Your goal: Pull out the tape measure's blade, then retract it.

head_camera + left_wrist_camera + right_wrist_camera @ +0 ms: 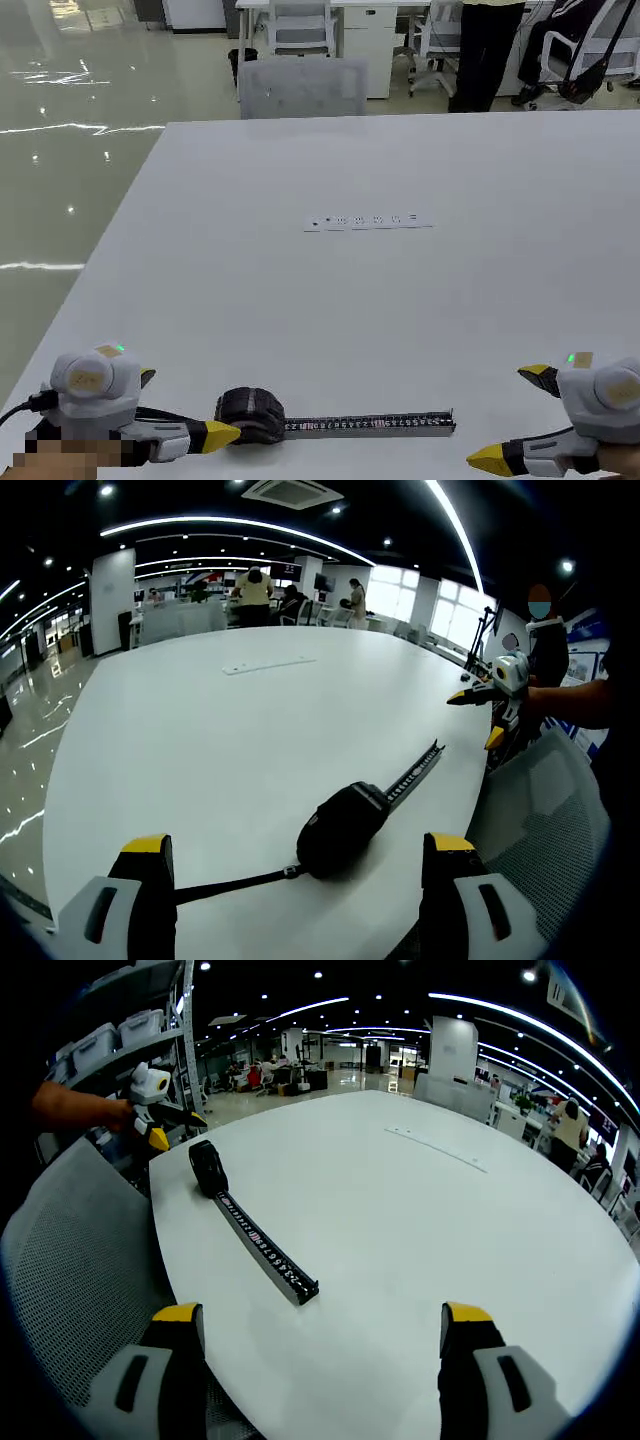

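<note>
The white counter is seen stretching away, a power strip lying flat well up its middle; down at the near edge the tape measure is found, black case on its side, blade drawn out flat along the counter toward the right.

The left hand-held gripper is held at the case with jaws spread wide; in the left gripper view the case is framed between the two yellow tips but clamped by neither; in the head view one tip is placed just beside the case, and contact cannot be told. A thin black strap is seen running from the case back toward that gripper.

The right hand-held gripper is held wide as well, nothing between its jaws, near the blade's end hook but apart from it; in the right gripper view the hook is seen ahead and left of the jaws.

The pull-out is judged done, since the blade lies extended and unheld; retraction is the step in hand. The case is expected to need steadying by the left jaws; the hook could then be taken and guided by the right so the blade is fed in without whipping; whether a lock is set cannot be told.
</note>
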### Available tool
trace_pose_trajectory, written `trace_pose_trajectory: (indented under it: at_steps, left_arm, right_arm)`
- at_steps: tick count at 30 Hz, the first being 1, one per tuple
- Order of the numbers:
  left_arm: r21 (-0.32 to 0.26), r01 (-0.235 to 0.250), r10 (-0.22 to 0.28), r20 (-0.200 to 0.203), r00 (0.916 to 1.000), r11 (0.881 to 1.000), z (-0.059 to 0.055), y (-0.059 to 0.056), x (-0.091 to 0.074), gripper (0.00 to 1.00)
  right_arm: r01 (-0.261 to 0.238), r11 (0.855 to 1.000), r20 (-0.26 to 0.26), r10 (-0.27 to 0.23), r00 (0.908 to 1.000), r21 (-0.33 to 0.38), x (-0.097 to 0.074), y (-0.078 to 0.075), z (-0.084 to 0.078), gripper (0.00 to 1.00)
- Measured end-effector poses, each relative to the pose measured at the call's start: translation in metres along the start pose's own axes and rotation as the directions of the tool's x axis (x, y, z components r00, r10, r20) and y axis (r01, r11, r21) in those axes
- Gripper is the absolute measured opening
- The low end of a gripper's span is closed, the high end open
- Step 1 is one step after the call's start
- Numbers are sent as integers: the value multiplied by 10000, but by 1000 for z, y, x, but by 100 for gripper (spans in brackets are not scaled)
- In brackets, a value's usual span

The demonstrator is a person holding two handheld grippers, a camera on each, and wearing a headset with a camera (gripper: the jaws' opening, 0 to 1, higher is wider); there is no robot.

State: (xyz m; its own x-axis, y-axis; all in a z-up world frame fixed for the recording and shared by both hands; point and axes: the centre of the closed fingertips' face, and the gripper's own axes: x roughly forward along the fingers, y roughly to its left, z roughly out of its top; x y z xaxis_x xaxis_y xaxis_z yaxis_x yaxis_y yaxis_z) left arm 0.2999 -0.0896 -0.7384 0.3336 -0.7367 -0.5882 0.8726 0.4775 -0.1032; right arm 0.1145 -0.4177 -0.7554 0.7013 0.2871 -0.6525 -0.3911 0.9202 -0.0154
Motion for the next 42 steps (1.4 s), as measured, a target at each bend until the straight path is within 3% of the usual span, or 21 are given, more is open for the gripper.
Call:
trace_pose_trajectory:
  at_steps: [7,11,13,20,25,30,38,42]
  left_arm:
    - [230,-50,47,106,9999,9997,-10,-20,-16,100]
    - [201,-158,153,265,9995,9997,-14,-19,-20,100]
    - [-93,-286,287,167,9994,9995,-19,-17,-22,100]
    - [-204,-247,253,264,9993,9995,-22,-26,-31,100]
    - [333,-318,309,250,9992,9989,-21,-32,-34,100]
    - [164,-364,359,311,9989,9992,-19,-30,-35,100]
    - [382,-381,365,439,9984,9985,-9,-29,-39,100]
    - [193,-398,389,491,9980,9990,-6,-28,-40,100]
  right_arm:
    - [12,9995,47,-13,10000,324,-17,9,-11,100]
    - [89,10000,-40,-89,10000,17,-24,10,-17,100]
    - [190,9994,87,-193,9998,276,-29,10,-16,100]
    - [542,9966,111,-550,9984,619,-44,9,-28,100]
    - [550,9971,242,-563,9981,529,-48,14,-28,100]
    - [617,9965,213,-631,9978,572,-50,11,-29,100]
    - [319,9985,155,-326,9993,435,-48,15,-22,99]
    - [503,9981,-17,-503,9987,346,-47,13,-22,100]
